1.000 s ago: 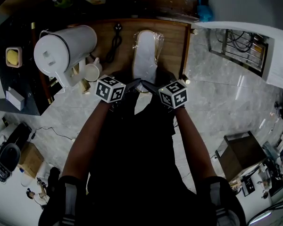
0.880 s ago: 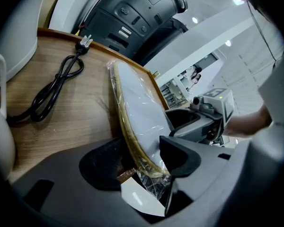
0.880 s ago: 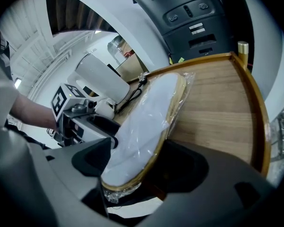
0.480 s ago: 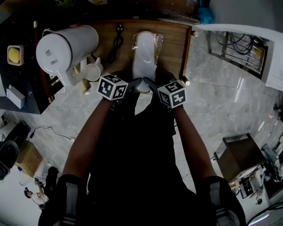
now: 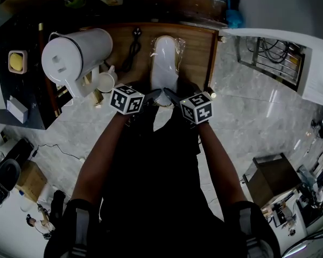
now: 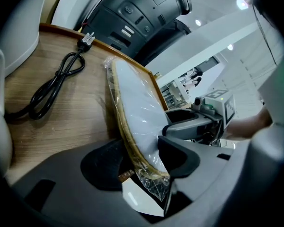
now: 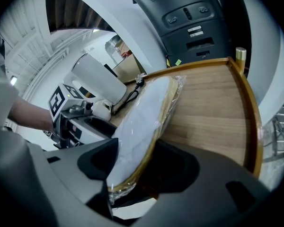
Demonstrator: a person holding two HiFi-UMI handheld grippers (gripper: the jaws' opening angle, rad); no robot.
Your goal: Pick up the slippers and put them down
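Observation:
A pair of white slippers (image 5: 164,63) with tan soles, wrapped in clear plastic, lies lengthwise on the wooden table (image 5: 196,52). Both grippers sit at its near end, side by side. In the left gripper view the left gripper (image 6: 146,162) has the pack (image 6: 137,108) between its jaws, one pad on the white top and the other under the sole. The right gripper (image 7: 132,169) straddles the same end of the slippers (image 7: 142,126); its jaws are closing and its pads touch the pack. In the head view the left gripper (image 5: 153,95) and right gripper (image 5: 169,97) nearly meet.
A big white jug (image 5: 75,55) and a white mug (image 5: 105,82) stand at the table's left. A black power cord (image 6: 57,84) lies coiled left of the slippers. A dark appliance (image 6: 142,13) rises behind the table. A raised wooden rim (image 7: 253,122) borders the right side.
Both pairs of jaws have narrowed onto the near end of the slipper pack, and the two marker cubes sit slightly closer together. The hands have otherwise kept their place.

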